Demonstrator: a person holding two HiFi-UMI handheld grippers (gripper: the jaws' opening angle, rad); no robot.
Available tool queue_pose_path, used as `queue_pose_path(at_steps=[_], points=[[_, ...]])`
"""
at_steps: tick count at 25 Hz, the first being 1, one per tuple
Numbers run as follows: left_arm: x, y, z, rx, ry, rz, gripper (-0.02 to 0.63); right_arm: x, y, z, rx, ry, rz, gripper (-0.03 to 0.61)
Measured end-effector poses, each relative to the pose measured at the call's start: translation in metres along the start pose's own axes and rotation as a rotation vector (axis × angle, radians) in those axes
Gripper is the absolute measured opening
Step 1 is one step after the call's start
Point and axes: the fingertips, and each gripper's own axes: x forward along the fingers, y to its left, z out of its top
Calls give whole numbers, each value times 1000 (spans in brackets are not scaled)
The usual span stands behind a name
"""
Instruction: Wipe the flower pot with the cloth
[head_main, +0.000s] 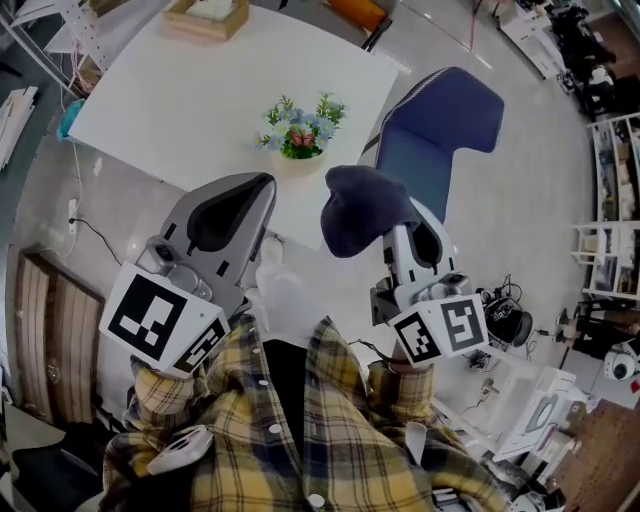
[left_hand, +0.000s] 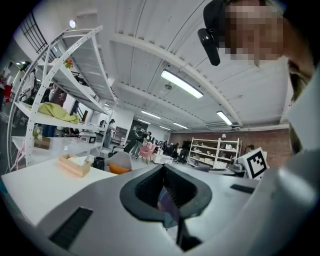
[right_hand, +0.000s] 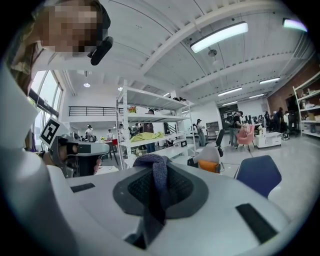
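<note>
A small pale flower pot (head_main: 297, 160) with blue and white flowers and green leaves stands near the front edge of the white table (head_main: 190, 110). My right gripper (head_main: 385, 228) is shut on a dark blue cloth (head_main: 362, 208), which bunches over its tips, just right of the pot and off the table's corner. In the right gripper view the cloth (right_hand: 156, 176) hangs down between the closed jaws. My left gripper (head_main: 262, 185) is shut with nothing held, its tips at the table's edge just in front of the pot. Both grippers point roughly level.
A wooden tissue box (head_main: 207, 17) sits at the table's far side. A blue chair (head_main: 440, 130) stands right of the table, close to my right gripper. White shelving (head_main: 612, 205) and clutter line the right side of the room. A cable (head_main: 95, 232) lies on the floor at left.
</note>
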Motion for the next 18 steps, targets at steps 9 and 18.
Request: queue_pose_path(at_steps=[9,18], points=[[58,17,36,43,-21,-3,8,48,-41,33,-12,-31,29,17],[86,34,39,40,7,-34,8,71,-59,37,10,-16,2,17]])
